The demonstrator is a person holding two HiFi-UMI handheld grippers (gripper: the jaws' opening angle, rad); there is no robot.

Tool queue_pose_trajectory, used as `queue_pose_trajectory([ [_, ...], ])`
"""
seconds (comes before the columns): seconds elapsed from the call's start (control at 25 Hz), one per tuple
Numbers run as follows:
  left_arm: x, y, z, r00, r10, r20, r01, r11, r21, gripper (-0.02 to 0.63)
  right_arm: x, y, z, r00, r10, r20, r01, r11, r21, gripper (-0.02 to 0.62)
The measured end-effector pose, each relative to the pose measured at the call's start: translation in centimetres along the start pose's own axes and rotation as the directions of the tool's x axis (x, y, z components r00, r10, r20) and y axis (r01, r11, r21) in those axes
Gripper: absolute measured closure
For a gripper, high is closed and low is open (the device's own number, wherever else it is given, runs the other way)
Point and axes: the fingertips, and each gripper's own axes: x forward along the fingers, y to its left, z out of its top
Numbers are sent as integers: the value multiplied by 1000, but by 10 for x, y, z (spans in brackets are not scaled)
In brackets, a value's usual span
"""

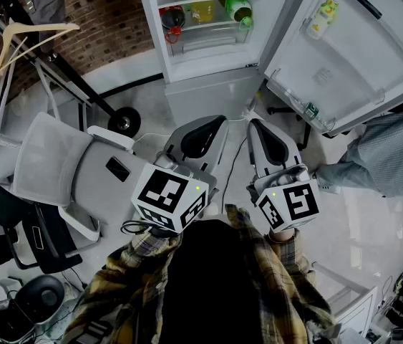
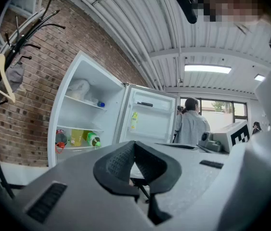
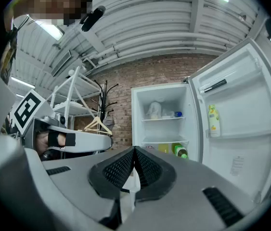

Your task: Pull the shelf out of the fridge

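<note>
The fridge stands open, its door swung to its right. The shelf sits fully inside the fridge, carrying bottles. The left gripper and right gripper hang side by side in front of the fridge, well apart from it. Both have their fingers clenched together, with nothing between them. A person stands beside the door, and a chair sits left of the fridge.

Fridge glossy white plastic; brick wall rough; hanger smooth wood.
</note>
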Motion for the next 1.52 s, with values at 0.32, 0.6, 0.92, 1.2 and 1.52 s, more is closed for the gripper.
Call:
queue_pose_trajectory([
  [0.32, 1, -5, 0, 1000, 4, 3, -4, 1000, 2, 603, -5, -2, 2, 1000, 2, 8, -2, 1000, 2, 577],
  [0.6, 4, -11, -1, 1000, 20, 9, -20, 1000, 1, 603, -13, -7, 3, 1000, 7, 18, -7, 1000, 3, 577],
  [0.92, 6, -25, -8, 999, 41, 5, -41, 999, -1, 603, -26, -16, 0, 1000, 21, 22, -21, 1000, 10, 577],
  [1.2, 16, -12, -14, 998, 59, -14, -59, 998, -19, 603, -13, -25, -11, 1000, 29, 0, -29, 999, 33, 577],
  [1.52, 56, 33, -5, 999, 41, -13, -42, 999, -23, 603, 37, -47, -13, 1000, 14, -5, -14, 999, 32, 577],
])
